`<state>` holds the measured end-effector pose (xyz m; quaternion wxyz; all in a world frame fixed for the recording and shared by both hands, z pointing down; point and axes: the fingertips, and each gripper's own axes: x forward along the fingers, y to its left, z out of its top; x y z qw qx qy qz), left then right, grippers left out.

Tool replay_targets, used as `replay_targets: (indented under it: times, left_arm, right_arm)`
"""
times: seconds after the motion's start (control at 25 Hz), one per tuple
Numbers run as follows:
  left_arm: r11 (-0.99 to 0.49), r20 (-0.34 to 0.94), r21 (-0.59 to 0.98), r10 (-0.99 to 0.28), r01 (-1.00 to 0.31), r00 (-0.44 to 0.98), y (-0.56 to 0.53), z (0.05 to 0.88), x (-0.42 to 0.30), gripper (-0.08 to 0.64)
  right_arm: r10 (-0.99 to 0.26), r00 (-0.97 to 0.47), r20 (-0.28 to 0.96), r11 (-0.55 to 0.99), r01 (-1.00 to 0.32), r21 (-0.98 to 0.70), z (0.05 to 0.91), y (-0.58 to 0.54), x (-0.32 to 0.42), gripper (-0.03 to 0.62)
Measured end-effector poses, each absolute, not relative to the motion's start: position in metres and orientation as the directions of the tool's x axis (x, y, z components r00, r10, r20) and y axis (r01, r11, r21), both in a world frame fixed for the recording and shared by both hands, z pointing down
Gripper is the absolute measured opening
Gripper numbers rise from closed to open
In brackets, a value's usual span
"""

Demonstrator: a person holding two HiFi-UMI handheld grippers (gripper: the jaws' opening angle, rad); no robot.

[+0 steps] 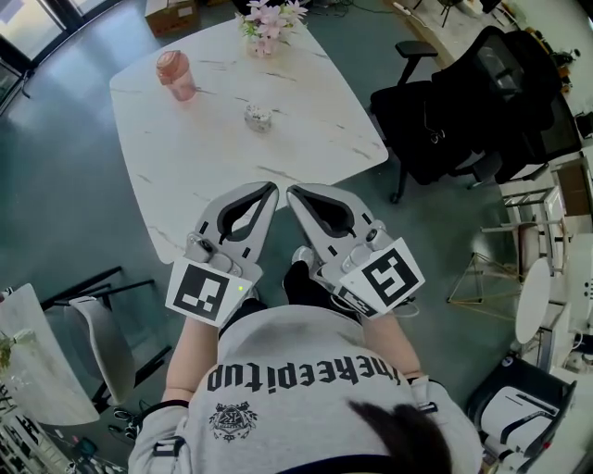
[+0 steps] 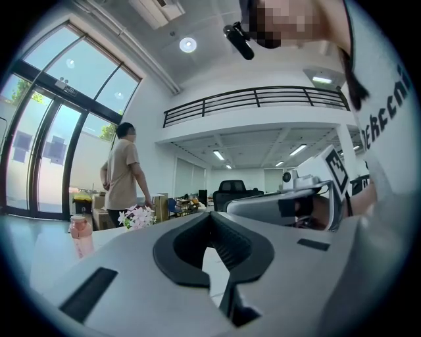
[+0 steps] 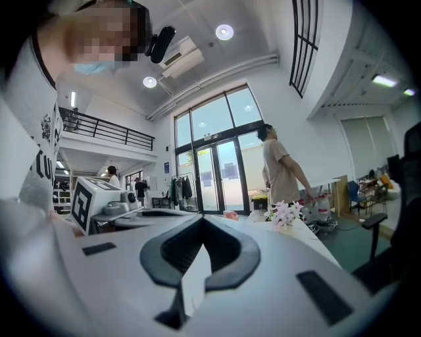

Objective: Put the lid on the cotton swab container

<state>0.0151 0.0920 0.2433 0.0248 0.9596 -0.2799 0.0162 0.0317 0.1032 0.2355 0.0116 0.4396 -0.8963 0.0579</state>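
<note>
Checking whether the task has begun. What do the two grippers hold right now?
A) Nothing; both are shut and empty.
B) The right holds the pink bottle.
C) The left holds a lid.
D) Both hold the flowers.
A: the left gripper and right gripper each show fingers closed together with nothing between, while the small container sits apart on the table.

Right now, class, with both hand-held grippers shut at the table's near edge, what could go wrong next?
The left hand-held gripper and right hand-held gripper are shut; arriving so, they might knock the small container instead of gripping. Reaching past it could tip the pink bottle or flowers. No separate lid is discernible.
</note>
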Motion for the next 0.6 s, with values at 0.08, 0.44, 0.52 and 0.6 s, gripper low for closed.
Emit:
replay_targets:
  times: [0.08,0.44,0.52,0.6]
  left_arm:
    - [-0.836,0.046,0.038,-0.545,-0.547,0.837,0.087,0.243,0.021,0.015]
    - [-0.804,0.045,0.032,-0.592,-0.593,0.805,0.066,0.244,0.052,0.015]
    - [-0.796,0.045,0.034,-0.603,-0.604,0.797,0.064,0.243,0.059,0.015]
    - [-0.787,0.042,0.035,-0.615,-0.616,0.788,0.063,0.244,0.067,0.015]
  right_arm:
    - [-0.781,-0.62,0.071,0.614,-0.784,-0.093,0.235,0.098,0.038,0.011]
    - [-0.752,-0.657,0.064,0.65,-0.754,-0.098,0.237,0.077,0.071,0.011]
    - [-0.744,-0.665,0.063,0.659,-0.746,-0.098,0.237,0.075,0.079,0.011]
    - [-0.735,-0.676,0.061,0.669,-0.736,-0.098,0.238,0.073,0.087,0.011]
